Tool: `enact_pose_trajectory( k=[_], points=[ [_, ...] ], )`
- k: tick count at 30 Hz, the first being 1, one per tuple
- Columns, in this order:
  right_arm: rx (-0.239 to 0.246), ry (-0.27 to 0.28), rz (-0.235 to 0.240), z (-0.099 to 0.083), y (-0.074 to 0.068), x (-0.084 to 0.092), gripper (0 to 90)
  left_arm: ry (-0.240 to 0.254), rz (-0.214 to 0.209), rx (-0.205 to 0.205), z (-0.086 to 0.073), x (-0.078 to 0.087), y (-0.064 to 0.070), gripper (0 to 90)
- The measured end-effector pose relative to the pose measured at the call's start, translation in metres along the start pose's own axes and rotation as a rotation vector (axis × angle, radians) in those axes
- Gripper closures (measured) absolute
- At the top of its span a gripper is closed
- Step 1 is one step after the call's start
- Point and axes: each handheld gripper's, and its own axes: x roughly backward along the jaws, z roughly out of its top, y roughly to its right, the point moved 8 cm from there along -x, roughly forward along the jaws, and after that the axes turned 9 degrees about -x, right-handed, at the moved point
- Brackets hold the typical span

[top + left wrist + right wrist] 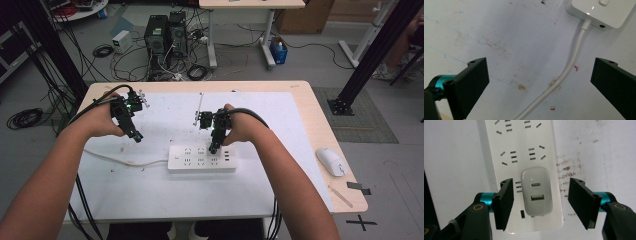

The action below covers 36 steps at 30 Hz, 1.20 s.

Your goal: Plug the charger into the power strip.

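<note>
Stained white mat [150, 190] covers wooden table [325, 130]; cables [150, 65] litter grey floor [395, 165].

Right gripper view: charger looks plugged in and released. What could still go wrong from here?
1. The right gripper is open, but its jaws still flank the small white wall charger; pulling away at a slant could knock it askew in the white rectangular power strip.
2. Nothing holds the strip down: the left gripper hangs open above the strip's white cord, so a bump could slide it.
</note>
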Motion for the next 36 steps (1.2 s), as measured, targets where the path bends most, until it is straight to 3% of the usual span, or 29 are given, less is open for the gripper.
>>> enact_pose_trajectory(
  k=[3, 4, 5, 9, 12, 20, 21, 22, 23, 30, 36],
  points=[
    [-0.014, 0.042, -0.001, 0.001, 0.002, 0.006, 31.0, 0.0, -0.001, 0.0, 0.001, 0.0, 0.0, 1.8],
    [-0.033, 0.063, 0.011, 0.001, 0.004, 0.009, 29.1, 0.005, 0.0, 0.004, 0.001, 0.0, 0.0, 1.8],
    [-0.089, 0.101, 0.023, 0.001, 0.008, 0.017, 22.7, 0.0, -0.001, 0.0, 0.001, 0.001, 0.0, 1.8],
    [-0.107, 0.137, 0.026, -0.002, 0.013, 0.026, 21.9, 0.003, -0.003, 0.005, 0.001, 0.0, -0.001, 1.8],
    [-0.122, 0.169, -0.008, -0.003, 0.019, 0.029, 12.3, 0.004, -0.003, 0.01, 0.0, 0.0, -0.001, 1.8],
    [-0.155, 0.224, -0.057, -0.014, 0.029, 0.043, 12.0, -0.006, -0.002, -0.003, 0.0, 0.002, -0.004, 1.8],
    [-0.158, 0.226, -0.057, -0.016, 0.03, 0.044, 10.0, -0.002, -0.002, 0.002, 0.001, 0.003, -0.004, 1.8],
    [-0.161, 0.234, -0.066, -0.017, 0.031, 0.045, 1.8, -0.001, -0.001, -0.004, 0.001, 0.004, -0.005, 1.8],
    [-0.177, 0.237, -0.085, -0.019, 0.034, 0.045, 1.2, 0.0, 0.0, -0.004, 0.002, 0.004, -0.005, 1.8],
    [-0.216, 0.219, -0.1, -0.036, 0.04, 0.052, 0.9, 0.008, -0.005, -0.021, 0.003, 0.007, -0.007, 1.8],
    [-0.221, 0.136, -0.124, -0.051, 0.046, 0.053, 0.9, 0.003, -0.008, -0.037, 0.003, 0.011, -0.01, 1.8]
  ],
)
